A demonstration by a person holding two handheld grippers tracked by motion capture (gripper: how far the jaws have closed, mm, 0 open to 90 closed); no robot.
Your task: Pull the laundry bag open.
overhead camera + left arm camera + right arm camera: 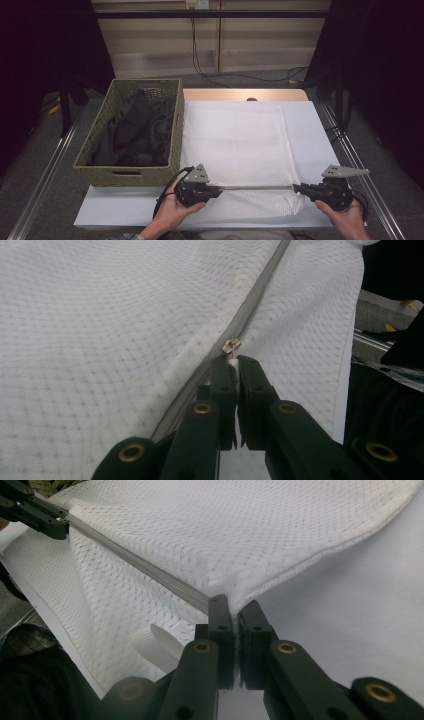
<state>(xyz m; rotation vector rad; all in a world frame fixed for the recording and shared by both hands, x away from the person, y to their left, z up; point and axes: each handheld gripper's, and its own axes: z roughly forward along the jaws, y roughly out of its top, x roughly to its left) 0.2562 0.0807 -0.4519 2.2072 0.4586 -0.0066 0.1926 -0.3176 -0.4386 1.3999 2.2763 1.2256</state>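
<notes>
A white mesh bag (235,145) lies flat on the white table (310,135). Its grey zipper (257,188) runs along the near edge, pulled taut between my two grippers. My left gripper (220,189) is shut on the small metal zipper pull (231,346), seen just past the closed tips (237,360). At the zipper's other end, my right gripper (296,188) is shut on the bag's fabric, the mesh (225,530) bunching at its tips (235,605). The zipper (135,562) leads off to the left gripper (35,510) at the upper left.
A woven basket (131,172) holding dark clothes (135,130) stands on the table's left, close to the left hand. A white loop tag (155,647) hangs from the bag near the right gripper. Metal rails (360,165) flank the table, with floor beyond.
</notes>
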